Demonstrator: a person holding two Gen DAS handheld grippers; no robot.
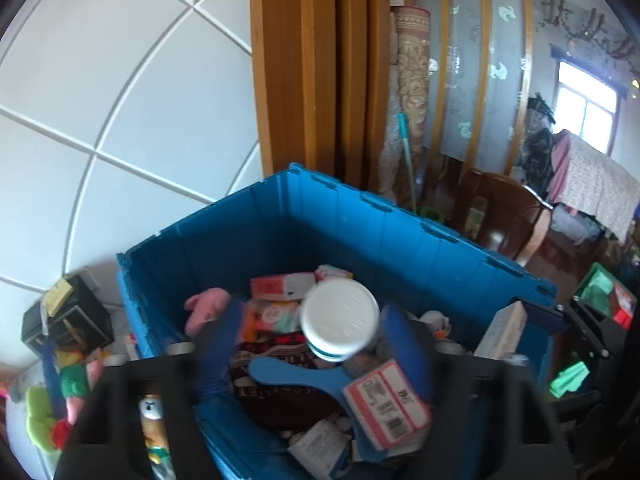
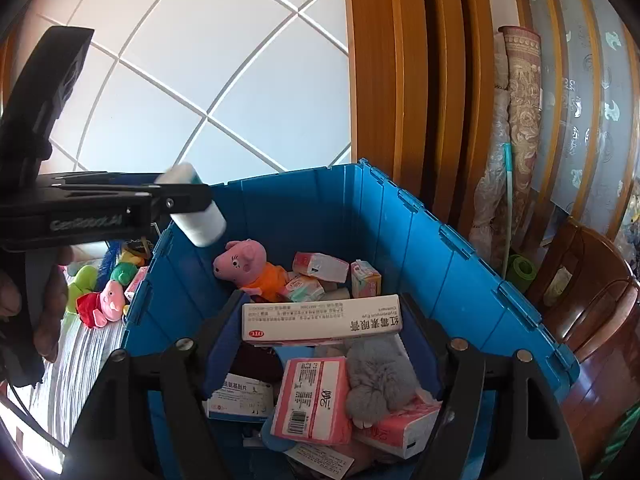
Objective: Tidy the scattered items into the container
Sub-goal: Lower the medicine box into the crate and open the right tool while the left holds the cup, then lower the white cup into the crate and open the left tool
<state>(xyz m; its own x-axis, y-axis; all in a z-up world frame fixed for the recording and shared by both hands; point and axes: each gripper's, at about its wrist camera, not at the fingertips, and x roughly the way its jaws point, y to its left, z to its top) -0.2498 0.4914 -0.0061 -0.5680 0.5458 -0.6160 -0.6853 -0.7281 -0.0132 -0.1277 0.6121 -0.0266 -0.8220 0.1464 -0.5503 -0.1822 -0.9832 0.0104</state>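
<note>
A blue plastic crate (image 1: 400, 236) (image 2: 440, 264) holds boxes, plush toys and a dark cloth. My left gripper (image 1: 316, 336) is shut on a white round bottle (image 1: 340, 320) and holds it above the crate's inside; the right wrist view shows this bottle (image 2: 198, 216) over the crate's left rim. My right gripper (image 2: 320, 320) is shut on a long white medicine box (image 2: 320, 320) and holds it over the crate. Below lie a pink tissue pack (image 2: 312, 398), a grey furry toy (image 2: 380, 376) and a pink pig plush (image 2: 248, 264).
Plush toys (image 2: 100, 292) and a black box (image 1: 68, 320) lie on the surface left of the crate. A white tiled wall and wooden door frame (image 2: 392, 80) stand behind it. A wooden chair (image 2: 592, 304) stands to the right.
</note>
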